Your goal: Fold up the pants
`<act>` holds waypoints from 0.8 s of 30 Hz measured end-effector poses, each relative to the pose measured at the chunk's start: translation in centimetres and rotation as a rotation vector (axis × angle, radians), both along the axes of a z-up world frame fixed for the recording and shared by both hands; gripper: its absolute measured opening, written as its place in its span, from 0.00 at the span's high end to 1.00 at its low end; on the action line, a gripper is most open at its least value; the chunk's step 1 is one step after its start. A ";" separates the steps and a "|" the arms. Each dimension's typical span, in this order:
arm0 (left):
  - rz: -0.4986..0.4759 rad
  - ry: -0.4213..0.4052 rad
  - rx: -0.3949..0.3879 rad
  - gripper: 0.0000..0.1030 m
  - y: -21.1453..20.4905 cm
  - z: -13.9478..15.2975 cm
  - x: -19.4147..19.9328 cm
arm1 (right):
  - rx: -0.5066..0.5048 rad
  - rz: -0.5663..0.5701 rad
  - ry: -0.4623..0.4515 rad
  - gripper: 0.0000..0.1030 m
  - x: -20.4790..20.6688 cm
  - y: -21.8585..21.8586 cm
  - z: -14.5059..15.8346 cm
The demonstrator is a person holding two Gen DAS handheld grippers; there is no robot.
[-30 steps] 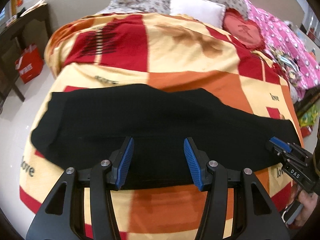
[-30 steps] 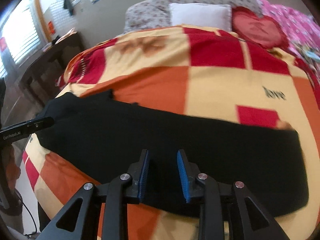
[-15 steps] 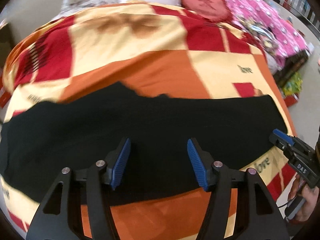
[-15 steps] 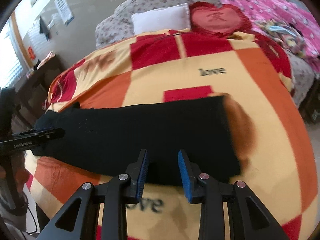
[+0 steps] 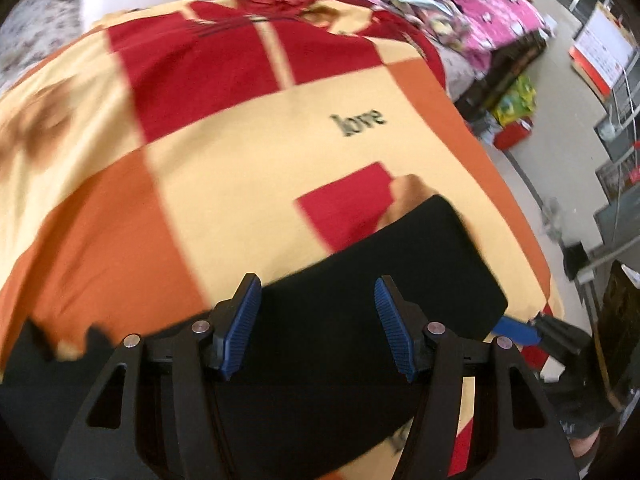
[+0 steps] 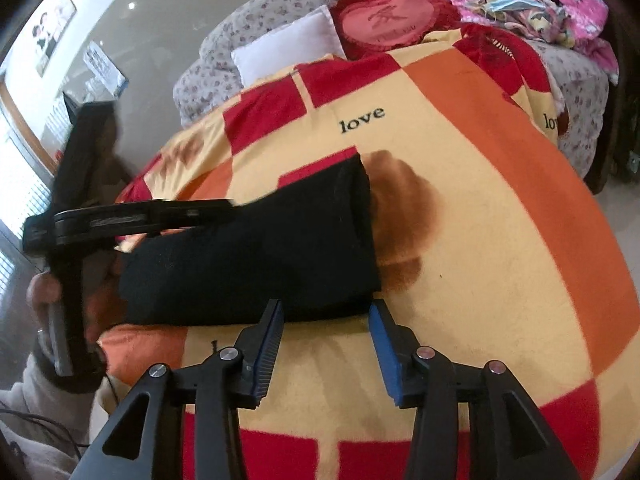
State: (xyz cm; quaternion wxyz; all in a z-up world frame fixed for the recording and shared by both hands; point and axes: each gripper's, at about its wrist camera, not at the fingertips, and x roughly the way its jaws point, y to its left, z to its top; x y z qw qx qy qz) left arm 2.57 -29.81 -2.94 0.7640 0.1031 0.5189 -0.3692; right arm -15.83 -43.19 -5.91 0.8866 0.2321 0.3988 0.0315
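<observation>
My left gripper (image 5: 316, 328) hangs spread wide over the black pants (image 6: 256, 256), which lie flat on the checkered blanket (image 6: 500, 240), while my right gripper (image 6: 326, 346), also released, sits just at their near edge.

Pants (image 6: 256, 256) lie flat on the blanket (image 6: 500, 264), stretching left from just ahead of the right gripper (image 6: 326, 344). Their end sits right in front of its fingers, blanket off to the right. Left gripper (image 6: 132, 216) hangs over the pants' far-left part. From the left gripper (image 5: 316, 328), the pants (image 5: 360, 320) run under and ahead-right. Pillow (image 6: 288, 48) and cushion (image 6: 388, 20) sit way behind, at the blanket's far end.
</observation>
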 end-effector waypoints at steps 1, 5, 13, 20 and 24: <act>-0.016 -0.007 0.003 0.43 -0.9 0.0 0.1 | 0.012 0.002 -0.005 0.57 0.0 -0.1 -0.1; -0.095 0.003 0.020 0.43 -4.5 -0.4 0.6 | 0.037 0.009 -0.030 0.54 0.2 -0.2 -0.3; -0.206 0.028 0.041 0.42 -8.8 -1.4 0.6 | 0.087 0.005 -0.086 0.52 1.1 -0.4 -0.7; -0.324 0.032 0.016 0.42 -9.9 -1.2 -0.6 | 0.131 -0.027 -0.137 0.51 1.8 -0.5 -1.2; -0.375 -0.030 0.010 0.60 -10.3 -1.4 -1.7 | 0.120 -0.044 -0.127 0.64 2.6 -0.1 -1.3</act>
